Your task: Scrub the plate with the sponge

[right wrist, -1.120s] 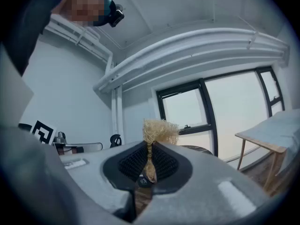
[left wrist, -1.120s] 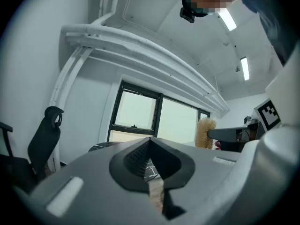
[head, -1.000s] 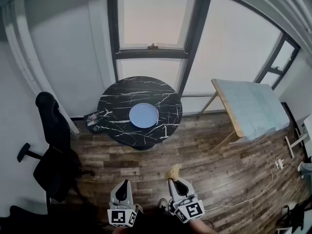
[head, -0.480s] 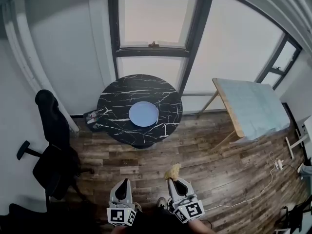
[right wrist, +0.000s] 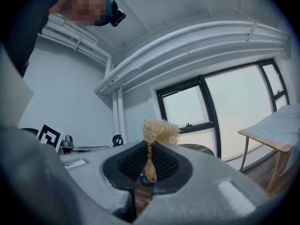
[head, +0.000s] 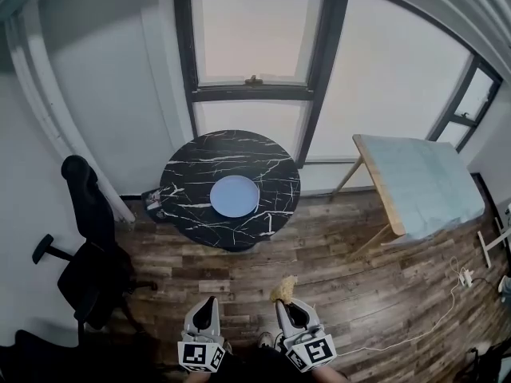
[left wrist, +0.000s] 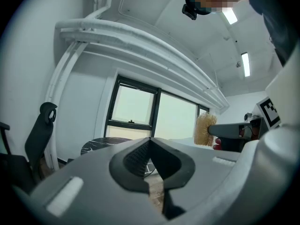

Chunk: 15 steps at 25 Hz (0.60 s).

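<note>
Two grippers hang low over the wooden floor [head: 359, 294], both well short of the work. Farthest left stands a black office chair [head: 86, 214], beside the route rather than across it. Next, the left gripper [head: 206, 303] has its jaws pressed together on nothing and points level toward the window [head: 251, 34]. Ahead, well apart from both tools, the round black marble table [head: 180, 178] carries the pale blue plate [head: 235, 195], lying flat near its middle. To the right of that line, the right gripper [head: 286, 306] pinches the yellow sponge [head: 283, 287] by its lower part, so a frayed tuft stands proud of the closed jaws. Farthest right is a light wooden table [head: 423, 183], off the path. The step in hand looks like the approach. It would go best by walking straight to the round table with the pinch kept firm, so the thinly held sponge does not slip. The empty left gripper can then steady the plate's rim before the tuft is pressed down and rubbed in circles.
</note>
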Each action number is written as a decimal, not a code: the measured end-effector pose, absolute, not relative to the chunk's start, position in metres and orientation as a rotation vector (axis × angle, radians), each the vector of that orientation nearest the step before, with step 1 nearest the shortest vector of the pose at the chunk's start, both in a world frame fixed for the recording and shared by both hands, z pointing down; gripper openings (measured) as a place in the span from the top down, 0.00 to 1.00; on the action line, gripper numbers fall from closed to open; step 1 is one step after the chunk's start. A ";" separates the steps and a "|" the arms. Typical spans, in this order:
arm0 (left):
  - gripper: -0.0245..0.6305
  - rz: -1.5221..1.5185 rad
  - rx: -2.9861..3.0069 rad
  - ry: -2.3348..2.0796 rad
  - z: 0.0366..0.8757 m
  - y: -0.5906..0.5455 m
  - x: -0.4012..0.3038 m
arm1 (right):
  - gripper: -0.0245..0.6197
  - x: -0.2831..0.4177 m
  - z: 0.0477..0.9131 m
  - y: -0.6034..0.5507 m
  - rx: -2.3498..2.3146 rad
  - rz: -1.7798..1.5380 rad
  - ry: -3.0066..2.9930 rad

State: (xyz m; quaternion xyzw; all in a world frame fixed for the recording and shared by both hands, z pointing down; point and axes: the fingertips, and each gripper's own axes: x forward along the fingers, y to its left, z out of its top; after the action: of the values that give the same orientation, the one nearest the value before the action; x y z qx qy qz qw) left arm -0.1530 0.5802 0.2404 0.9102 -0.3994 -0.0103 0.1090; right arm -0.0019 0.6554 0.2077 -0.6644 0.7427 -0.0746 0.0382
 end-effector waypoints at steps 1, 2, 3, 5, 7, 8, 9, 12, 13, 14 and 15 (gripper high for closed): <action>0.96 -0.028 2.667 -1.180 0.243 0.580 -0.148 | 0.92 0.003 0.209 0.655 -2.029 -0.235 2.287; 0.96 -0.025 2.657 -1.187 0.246 0.580 -0.143 | 0.92 0.009 0.211 0.654 -2.019 -0.241 2.296; 0.96 -0.020 2.648 -1.194 0.249 0.580 -0.138 | 0.92 0.014 0.212 0.654 -2.010 -0.246 2.304; 0.96 -0.009 2.635 -1.208 0.253 0.580 -0.129 | 0.92 0.024 0.213 0.653 -1.993 -0.248 2.318; 0.96 0.003 2.627 -1.212 0.254 0.579 -0.119 | 0.92 0.034 0.216 0.648 -1.986 -0.252 2.327; 0.96 0.011 2.623 -1.206 0.255 0.579 -0.114 | 0.92 0.040 0.217 0.646 -1.984 -0.257 2.331; 0.96 0.021 2.620 -1.196 0.256 0.578 -0.109 | 0.92 0.044 0.219 0.643 -1.984 -0.264 2.334; 0.96 0.053 2.611 -1.174 0.262 0.570 -0.096 | 0.92 0.056 0.224 0.633 -1.982 -0.286 2.344; 0.96 0.060 2.606 -1.171 0.265 0.564 -0.092 | 0.92 0.060 0.226 0.628 -1.984 -0.291 2.347; 0.96 0.065 2.601 -1.168 0.268 0.557 -0.088 | 0.92 0.064 0.228 0.622 -1.987 -0.293 2.349; 0.96 0.067 2.596 -1.164 0.272 0.550 -0.084 | 0.92 0.067 0.229 0.615 -1.991 -0.292 2.349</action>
State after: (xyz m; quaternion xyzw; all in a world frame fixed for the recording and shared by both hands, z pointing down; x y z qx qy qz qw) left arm -0.0841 0.5496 0.2717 0.9022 -0.4047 0.0232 0.1473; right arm 0.0669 0.6152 0.2293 -0.6435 0.7592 -0.0944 0.0241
